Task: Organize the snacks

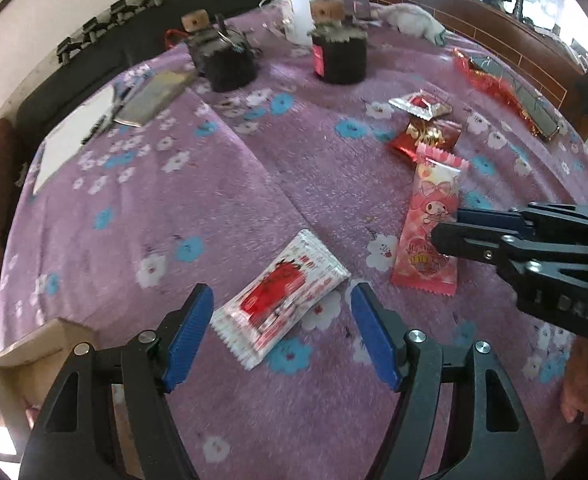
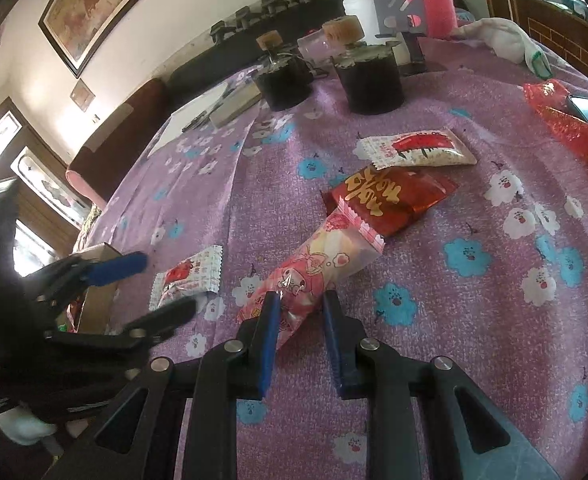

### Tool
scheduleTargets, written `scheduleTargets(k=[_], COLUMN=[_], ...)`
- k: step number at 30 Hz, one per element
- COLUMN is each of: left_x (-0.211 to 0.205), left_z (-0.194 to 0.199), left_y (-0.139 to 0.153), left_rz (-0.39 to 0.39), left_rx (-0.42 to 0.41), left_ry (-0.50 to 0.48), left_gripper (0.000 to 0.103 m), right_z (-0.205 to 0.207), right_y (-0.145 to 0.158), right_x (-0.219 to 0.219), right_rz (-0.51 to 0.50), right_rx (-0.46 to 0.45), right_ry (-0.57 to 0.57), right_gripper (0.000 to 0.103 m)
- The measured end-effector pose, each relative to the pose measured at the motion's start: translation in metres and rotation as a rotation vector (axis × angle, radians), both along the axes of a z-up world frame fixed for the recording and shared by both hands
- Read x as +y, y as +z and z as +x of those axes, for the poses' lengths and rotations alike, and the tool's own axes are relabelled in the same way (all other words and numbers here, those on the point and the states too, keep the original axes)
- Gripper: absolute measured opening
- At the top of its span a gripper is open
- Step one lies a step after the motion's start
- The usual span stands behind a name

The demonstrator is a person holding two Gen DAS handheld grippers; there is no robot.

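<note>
Pink snack packet [image 2: 317, 276] between right fingers [image 2: 268, 340]

Left gripper [image 1: 282, 316]: black angular arms, ribbed blue pads, silver round screws.
Right gripper [image 2: 299, 322]: black frame, blue pads, silver screws; faint raised lettering on its body, seen from the left wrist camera.

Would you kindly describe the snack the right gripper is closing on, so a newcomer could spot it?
On the purple flowered tablecloth, look nearest the right gripper. The long pink packet lies between its blue fingers, overlapping a red-and-gold packet. Only it is pink, with a cartoon bunny.
</note>
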State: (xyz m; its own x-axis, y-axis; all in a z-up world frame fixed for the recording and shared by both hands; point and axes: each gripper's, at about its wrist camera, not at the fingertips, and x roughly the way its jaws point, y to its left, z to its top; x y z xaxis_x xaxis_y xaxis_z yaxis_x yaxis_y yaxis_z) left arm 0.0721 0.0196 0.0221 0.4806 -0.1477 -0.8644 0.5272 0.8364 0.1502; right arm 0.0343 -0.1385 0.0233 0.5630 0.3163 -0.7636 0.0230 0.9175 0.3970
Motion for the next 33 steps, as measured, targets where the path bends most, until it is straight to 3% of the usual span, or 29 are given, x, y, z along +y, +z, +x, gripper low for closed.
scheduleTargets(k=[3,5,7,9,12,17,20,25,28,30,33], left_x=[-0.001,0.002,0.000,-0.004,-0.001,0.018,0.039,0.073,0.095,0.109,0.128], left_z=[0.004,0.007,0.006,0.002,-0.003,-0.015,-0.029,-0.055,-0.072,-0.084,-0.100], left_y=[-0.004,-0.003,0.000,0.001,0.004,0.016,0.033,0.059,0.071,0.078,0.083], left_rz=[-0.026,-0.064,-0.077,-0.045,-0.072,-0.182,-0.261,-0.335,-0.380,-0.413,-0.430], left_rx=[0.007,0.055,0.070,0.059,0.067,0.075,0.063,0.032,0.012,-0.005,-0.030], left_ry=[0.013,0.046,0.044,0.054,0.082,0.132,0.167,0.204,0.234,0.252,0.285], left_gripper=[0.072,0.065,0.032,0.012,0.010,0.009,0.009,0.009,0.009,0.009,0.009], right_z=[0.002,0.003,0.003,0.003,0.002,-0.002,-0.007,-0.008,-0.011,-0.014,-0.008], right_y=[0.000,-0.001,0.000,-0.001,-0.001,0.003,0.012,0.012,0.016,0.017,0.015], right_x=[0.000,0.002,0.003,0.003,0.001,-0.003,-0.001,0.006,0.003,0.003,0.011], right_rz=[-0.005,-0.016,-0.024,-0.015,-0.004,0.051,0.073,0.064,0.028,0.016,0.027], right_rx=[-0.004,-0.009,-0.013,-0.014,-0.016,-0.045,-0.091,-0.099,-0.122,-0.124,-0.082], right_ry=[-0.001,-0.001,-0.002,-0.005,-0.010,-0.004,0.015,0.034,-0.010,-0.025,-0.017], right_gripper=[0.022,0.022,0.022,0.022,0.021,0.019,0.011,0.011,0.020,0.059,0.059])
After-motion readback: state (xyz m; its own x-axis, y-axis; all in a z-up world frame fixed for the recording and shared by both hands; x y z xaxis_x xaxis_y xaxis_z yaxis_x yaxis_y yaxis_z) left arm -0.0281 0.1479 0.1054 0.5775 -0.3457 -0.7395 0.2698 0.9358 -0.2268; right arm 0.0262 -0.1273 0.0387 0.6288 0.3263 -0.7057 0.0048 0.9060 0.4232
